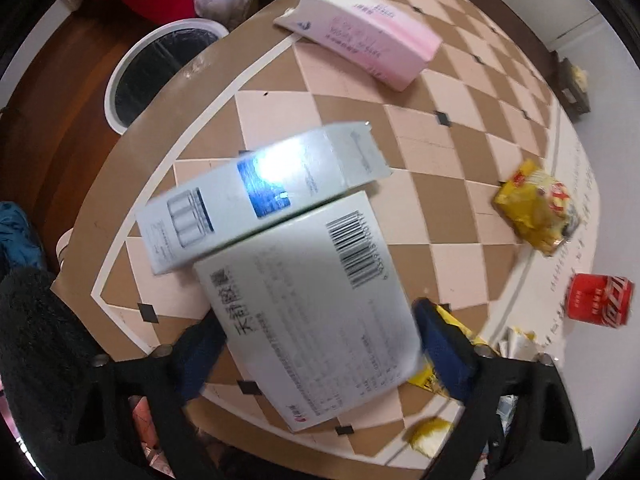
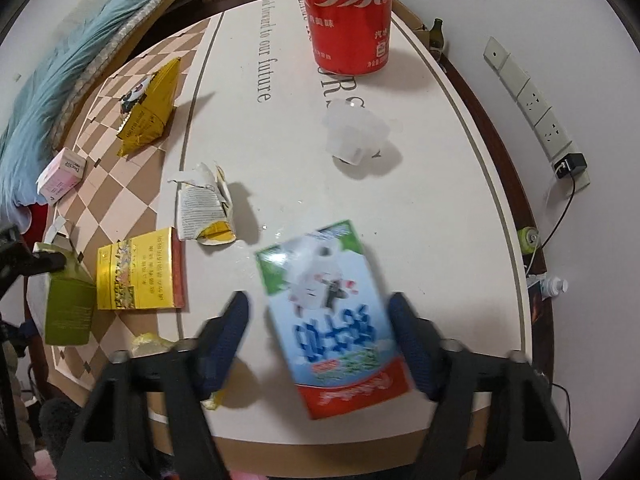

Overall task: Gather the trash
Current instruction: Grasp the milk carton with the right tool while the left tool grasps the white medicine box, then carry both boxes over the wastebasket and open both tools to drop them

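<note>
White box [image 1: 308, 312] tilted; milk carton [image 2: 336, 320] blurred, perhaps flat.

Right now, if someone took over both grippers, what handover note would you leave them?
Left gripper: appears shut on the white box, lifted over the table; image blurred.
Right gripper: open, jaws either side of the milk carton, not closed.
Bin: on the floor past the table edge.
Done: nothing confirmed binned.
Left on table: red can, pink box, yellow wrapper, torn packet, gold box, green box, crumpled plastic.
</note>
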A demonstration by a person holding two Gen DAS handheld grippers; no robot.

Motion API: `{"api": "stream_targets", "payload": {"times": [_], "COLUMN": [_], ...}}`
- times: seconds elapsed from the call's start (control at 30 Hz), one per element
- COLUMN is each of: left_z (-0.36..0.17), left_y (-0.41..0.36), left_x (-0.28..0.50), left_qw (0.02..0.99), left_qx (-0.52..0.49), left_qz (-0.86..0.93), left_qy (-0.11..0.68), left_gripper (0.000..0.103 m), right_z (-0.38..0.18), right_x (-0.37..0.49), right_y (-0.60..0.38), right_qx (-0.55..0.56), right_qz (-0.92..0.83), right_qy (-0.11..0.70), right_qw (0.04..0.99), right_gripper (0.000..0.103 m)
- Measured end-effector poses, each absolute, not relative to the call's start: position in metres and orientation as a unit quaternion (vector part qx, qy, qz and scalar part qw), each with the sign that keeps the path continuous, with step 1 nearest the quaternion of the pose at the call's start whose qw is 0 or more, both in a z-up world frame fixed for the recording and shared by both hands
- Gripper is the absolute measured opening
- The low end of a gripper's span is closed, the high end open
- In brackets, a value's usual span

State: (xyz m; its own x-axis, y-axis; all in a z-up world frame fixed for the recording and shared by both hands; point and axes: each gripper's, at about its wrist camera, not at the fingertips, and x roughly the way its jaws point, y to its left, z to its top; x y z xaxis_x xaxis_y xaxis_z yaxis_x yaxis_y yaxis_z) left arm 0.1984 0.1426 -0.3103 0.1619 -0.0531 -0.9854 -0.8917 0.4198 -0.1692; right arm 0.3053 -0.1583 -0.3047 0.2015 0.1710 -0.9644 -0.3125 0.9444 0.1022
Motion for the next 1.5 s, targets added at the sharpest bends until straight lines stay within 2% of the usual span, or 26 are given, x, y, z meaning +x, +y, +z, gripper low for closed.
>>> {"api": "stream_targets", "payload": {"times": [0.1,0.27,0.4,0.63,0.67,0.7,1.2,1.4,1.5], "left_z": [-0.300,-0.282,-0.283,-0.298,-0.306,-0.307,-0.309,-0.288,-0.261], "left_y": [0.131,0.087,0.066,0.070,0.067,0.066,0.081,0.068,0.065], "left_x": [0.201,0.194,0.183,0.189,0.196,0.195,0.188,0.175,0.168], "left_qw": [0.664,0.719,0.727,0.725,0.724,0.724,0.741,0.755,0.774], "left_qx": [-0.370,-0.200,-0.151,-0.170,-0.170,-0.170,-0.176,-0.166,-0.156], "left_qz": [0.319,0.247,0.220,0.243,0.244,0.248,0.256,0.258,0.254], "left_qy": [0.566,0.617,0.633,0.622,0.622,0.621,0.596,0.579,0.559], "left_gripper": [0.086,0.086,0.087,0.086,0.083,0.071,0.070,0.069,0.069], "right_z": [-0.304,-0.298,-0.299,-0.310,-0.310,-0.310,-0.313,-0.313,-0.296], "right_x": [0.301,0.285,0.274,0.264,0.263,0.262,0.255,0.254,0.251], "right_y": [-0.167,-0.182,-0.183,-0.174,-0.173,-0.172,-0.163,-0.168,-0.171], "right_qx": [-0.051,-0.046,-0.051,-0.094,-0.101,-0.105,-0.132,-0.116,-0.103], "right_qz": [0.170,0.194,0.199,0.183,0.182,0.180,0.159,0.161,0.168], "right_qy": [0.619,0.630,0.633,0.624,0.621,0.619,0.605,0.602,0.588], "right_qw": [0.766,0.750,0.746,0.754,0.756,0.757,0.769,0.773,0.785], "right_gripper": [0.060,0.060,0.061,0.064,0.064,0.064,0.062,0.058,0.057]}}
